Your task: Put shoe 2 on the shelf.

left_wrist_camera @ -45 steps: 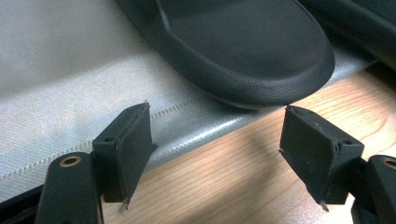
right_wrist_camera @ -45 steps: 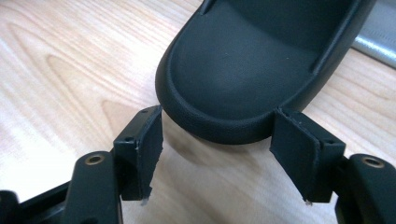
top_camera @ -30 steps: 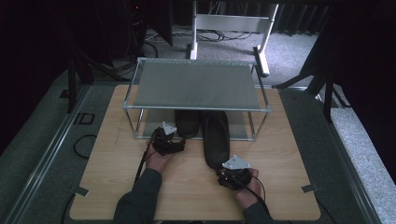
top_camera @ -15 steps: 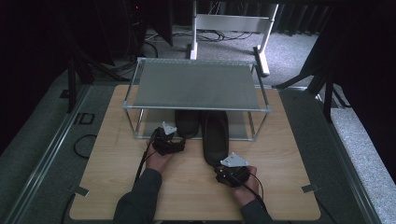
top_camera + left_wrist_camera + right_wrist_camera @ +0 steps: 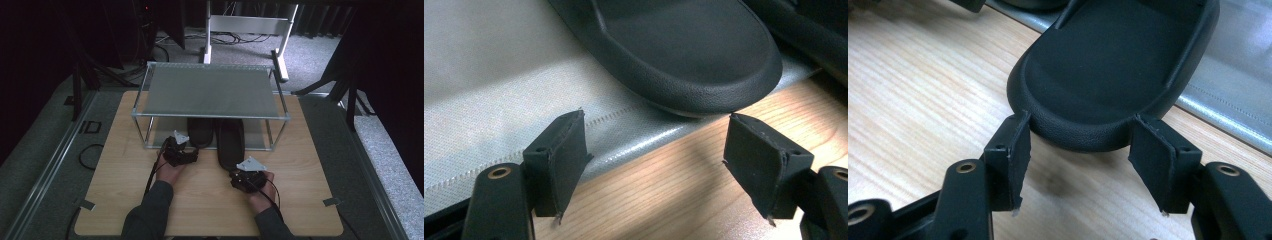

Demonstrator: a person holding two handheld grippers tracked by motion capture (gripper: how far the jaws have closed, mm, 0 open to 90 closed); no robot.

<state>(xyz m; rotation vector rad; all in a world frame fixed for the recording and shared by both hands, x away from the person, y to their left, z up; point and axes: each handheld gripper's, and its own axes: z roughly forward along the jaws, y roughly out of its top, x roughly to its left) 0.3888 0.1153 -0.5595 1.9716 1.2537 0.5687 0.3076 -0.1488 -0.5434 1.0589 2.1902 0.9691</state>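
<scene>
- Right gripper view has the right gripper [image 5: 1075, 150] with its fingers [image 5: 1010, 150] spread either side of the rounded heel of the right slipper [image 5: 1108, 75]; the pads sit at the heel's flanks, and I cannot tell whether they press it yet.
- That slipper lies half out on the worktop [image 5: 300, 200], its toe under the wire shelf [image 5: 210, 92], on the grey mat [image 5: 1228, 80].
- To do the step well, I'd judge: close squarely on the heel rim, keep it low, and slide it straight along its own length.
- Left gripper view shows the left gripper [image 5: 651, 160] with fingers spread and empty, just short of the left slipper [image 5: 684, 55], which rests on the mat's edge, further under the shelf.
- Edges: the shelf's front posts [image 5: 149, 132] stand either side of both slippers, and its top rail hangs low above them, so lifting looks risky.
- Open room lies on the bare wood toward the person, between the two hands.
</scene>
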